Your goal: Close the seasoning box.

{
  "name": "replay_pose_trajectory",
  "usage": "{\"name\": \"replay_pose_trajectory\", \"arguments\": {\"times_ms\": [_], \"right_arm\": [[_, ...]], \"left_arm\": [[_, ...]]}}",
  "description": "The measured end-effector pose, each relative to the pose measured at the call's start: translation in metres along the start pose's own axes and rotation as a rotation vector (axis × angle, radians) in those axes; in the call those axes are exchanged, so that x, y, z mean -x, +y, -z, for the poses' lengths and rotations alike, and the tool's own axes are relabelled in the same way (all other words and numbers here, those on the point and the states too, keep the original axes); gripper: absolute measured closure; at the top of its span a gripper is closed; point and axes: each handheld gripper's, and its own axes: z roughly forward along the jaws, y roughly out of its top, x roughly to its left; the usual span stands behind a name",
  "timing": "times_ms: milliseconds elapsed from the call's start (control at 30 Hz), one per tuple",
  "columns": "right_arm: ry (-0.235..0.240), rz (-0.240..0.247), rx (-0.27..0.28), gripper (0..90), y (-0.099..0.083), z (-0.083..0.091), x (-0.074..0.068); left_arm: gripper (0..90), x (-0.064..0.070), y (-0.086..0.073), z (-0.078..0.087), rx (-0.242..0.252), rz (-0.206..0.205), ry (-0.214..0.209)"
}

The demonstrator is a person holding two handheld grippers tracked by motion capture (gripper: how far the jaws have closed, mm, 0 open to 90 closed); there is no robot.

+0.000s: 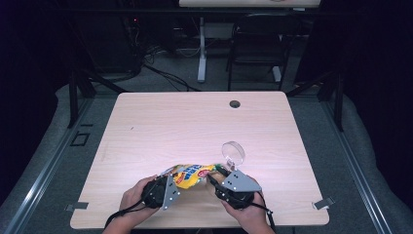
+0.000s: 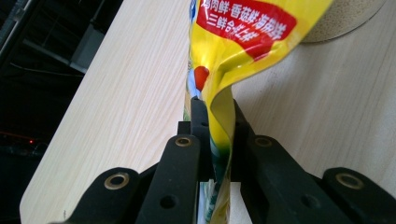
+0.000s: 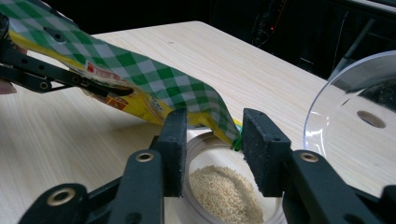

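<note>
Left gripper: jaws closed on 1 end of the yellow packet, held over the table. Right gripper: jaws parted, straddling the packet's other end without pinching it, above a jar of grains; clear lid beside.

High view overhead, facing forward; tool views close, sharing packet.

Bright overhead light washes the table pale; surroundings stay dark, close views slightly soft.
</note>
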Motion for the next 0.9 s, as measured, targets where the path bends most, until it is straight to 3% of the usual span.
{"name": "replay_pose_trajectory", "arguments": {"times_ms": [367,900], "right_arm": [[-0.016,-0.022,0.001,55.5,-0.007,0.006,0.006],[-0.025,-0.026,0.008,55.4,-0.009,0.007,0.006]], "left_arm": [[88.1,-0.005,-0.003,0.001,0.013,0.067,-0.032],[88.0,-0.018,-0.013,-0.001,0.040,0.218,-0.094]]}}
